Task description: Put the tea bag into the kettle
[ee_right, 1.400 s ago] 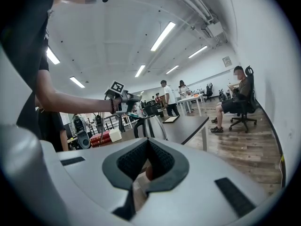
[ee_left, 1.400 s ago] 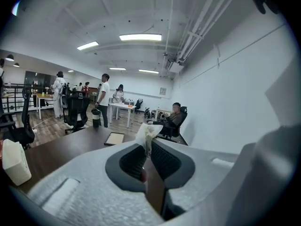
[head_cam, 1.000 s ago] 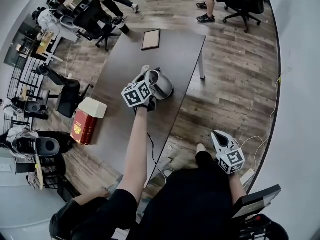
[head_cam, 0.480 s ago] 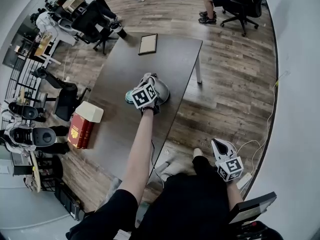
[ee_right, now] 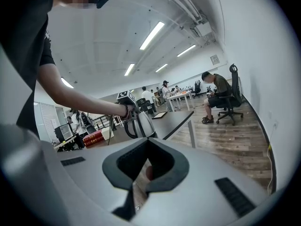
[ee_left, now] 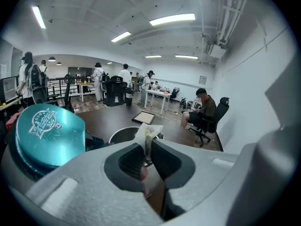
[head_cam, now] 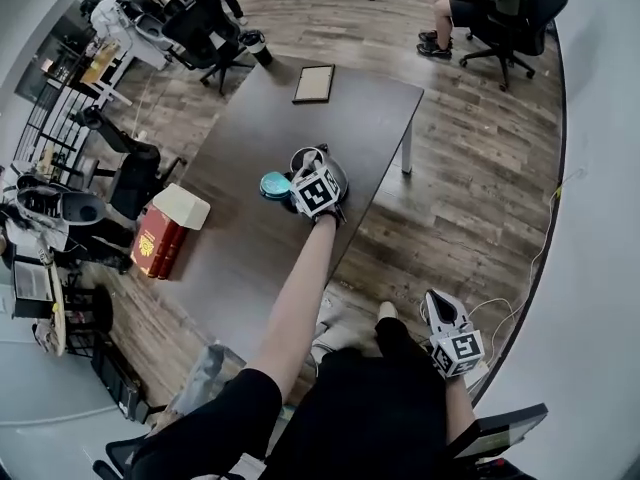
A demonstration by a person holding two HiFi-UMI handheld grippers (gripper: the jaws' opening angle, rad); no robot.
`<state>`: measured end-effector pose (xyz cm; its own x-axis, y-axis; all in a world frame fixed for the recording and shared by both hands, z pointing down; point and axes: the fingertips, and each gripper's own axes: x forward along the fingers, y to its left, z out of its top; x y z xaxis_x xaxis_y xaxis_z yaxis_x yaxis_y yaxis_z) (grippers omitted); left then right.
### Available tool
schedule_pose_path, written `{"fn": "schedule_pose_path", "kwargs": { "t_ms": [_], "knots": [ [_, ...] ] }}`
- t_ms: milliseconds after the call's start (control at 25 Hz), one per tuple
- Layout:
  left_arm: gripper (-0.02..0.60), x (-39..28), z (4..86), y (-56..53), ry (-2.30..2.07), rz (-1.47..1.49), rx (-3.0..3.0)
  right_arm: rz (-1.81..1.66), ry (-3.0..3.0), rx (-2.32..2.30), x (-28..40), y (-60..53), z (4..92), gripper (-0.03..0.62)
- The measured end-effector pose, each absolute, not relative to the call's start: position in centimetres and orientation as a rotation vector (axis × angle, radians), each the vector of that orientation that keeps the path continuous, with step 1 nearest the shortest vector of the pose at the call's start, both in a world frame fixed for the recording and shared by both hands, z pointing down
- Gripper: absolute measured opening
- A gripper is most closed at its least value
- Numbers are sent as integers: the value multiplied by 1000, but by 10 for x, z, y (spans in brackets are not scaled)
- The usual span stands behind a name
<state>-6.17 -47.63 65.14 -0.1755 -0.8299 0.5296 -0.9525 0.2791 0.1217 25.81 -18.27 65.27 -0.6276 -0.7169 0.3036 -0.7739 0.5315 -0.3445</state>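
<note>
The right gripper (head_cam: 436, 303) hung nearest the person, low at the right side and over the wooden floor (head_cam: 470, 198), well apart from the worktop (head_cam: 250, 258). In the right gripper view its fingers (ee_right: 162, 161) met at the tips with nothing between them.

The left arm reached forward over the dark brown worktop. The left gripper (head_cam: 313, 176) sat at the kettle (head_cam: 338, 173), which stood near the right edge of the worktop. In the left gripper view the fingers (ee_left: 167, 157) were closed on the tea bag (ee_left: 149, 131), which stuck up from between the tips, in line with the open rim of the kettle (ee_left: 121, 134). The tea bag was not inside the kettle. Whether it touched the rim could not be determined.

A teal disc (head_cam: 274, 185) lay on the worktop just to the left of the kettle. A stack of red books (head_cam: 158, 248) with a white box (head_cam: 183, 208) on top stood at the left edge of the worktop. A flat framed board (head_cam: 313, 83) lay at the far end.

Beyond the worktop, office chairs (head_cam: 205, 28) stood on the floor at the left, and a seated person (head_cam: 480, 8) occupied a chair at the far right. A white wall (head_cam: 600, 168) closed off the right side of the room.
</note>
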Motion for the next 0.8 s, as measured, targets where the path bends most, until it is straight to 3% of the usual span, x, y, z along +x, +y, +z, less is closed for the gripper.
{"fn": "schedule_pose_path", "kwargs": {
  "t_ms": [440,720,800],
  "knots": [
    [36,-63,651,-470,-2060,313,1565,702,-2649,1280,257,-178,655,6],
    [69,-58,653,-468,-2026,281,1581,694,-2656,1273,262,-178,654,6],
    [105,-57,653,-466,-2021,272,1584,697,-2657,1273,262,-174,654,6]
  ]
}}
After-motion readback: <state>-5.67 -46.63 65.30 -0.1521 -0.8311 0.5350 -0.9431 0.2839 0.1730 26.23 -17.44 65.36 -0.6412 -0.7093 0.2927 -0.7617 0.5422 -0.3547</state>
